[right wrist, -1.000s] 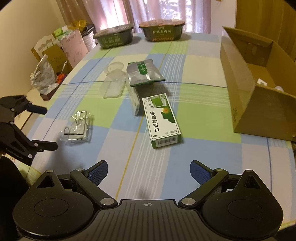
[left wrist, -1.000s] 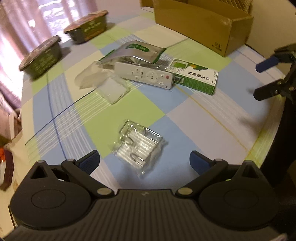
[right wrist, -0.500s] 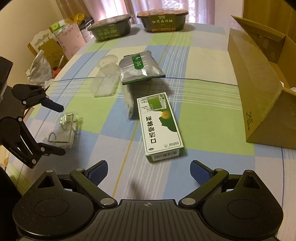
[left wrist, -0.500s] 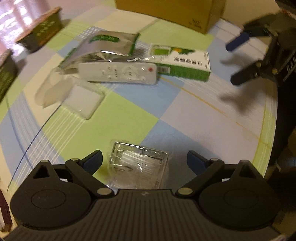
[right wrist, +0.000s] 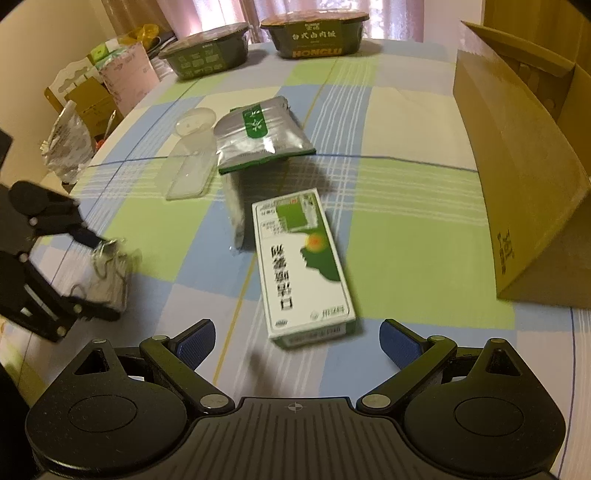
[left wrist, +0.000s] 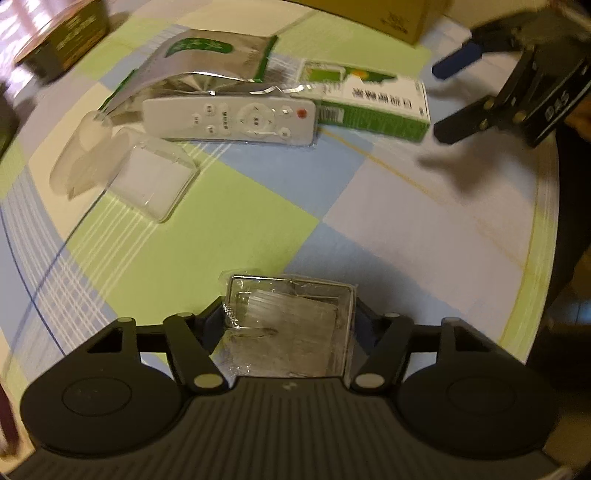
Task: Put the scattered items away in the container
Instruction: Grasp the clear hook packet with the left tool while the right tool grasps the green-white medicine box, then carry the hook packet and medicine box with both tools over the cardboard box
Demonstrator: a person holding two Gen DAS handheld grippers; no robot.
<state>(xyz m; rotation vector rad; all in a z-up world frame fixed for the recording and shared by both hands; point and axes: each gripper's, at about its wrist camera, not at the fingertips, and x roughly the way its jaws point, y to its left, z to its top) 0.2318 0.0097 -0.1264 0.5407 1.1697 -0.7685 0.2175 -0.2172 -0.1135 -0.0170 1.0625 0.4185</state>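
Observation:
A clear plastic packet of metal clips (left wrist: 291,332) sits between my left gripper's (left wrist: 290,314) fingers, which are shut on it just above the checked tablecloth. The right wrist view shows the same grip at the left, packet (right wrist: 110,280) inside the left gripper (right wrist: 101,277). My right gripper (right wrist: 297,338) is open, low over the cloth, with the near end of a green and white carton (right wrist: 303,266) just in front of its fingertips. The open cardboard box (right wrist: 517,184) stands to the right.
A white remote (left wrist: 236,118), a silver foil pouch (right wrist: 262,136) and a clear plastic case (right wrist: 192,173) lie mid-table. Two dark food bowls (right wrist: 207,51) (right wrist: 314,33) stand at the far edge. Bags and cartons crowd a surface beyond the table's left edge.
My left gripper moved forward over the clip packet and closed on it. The right gripper advanced toward the green carton, staying open.

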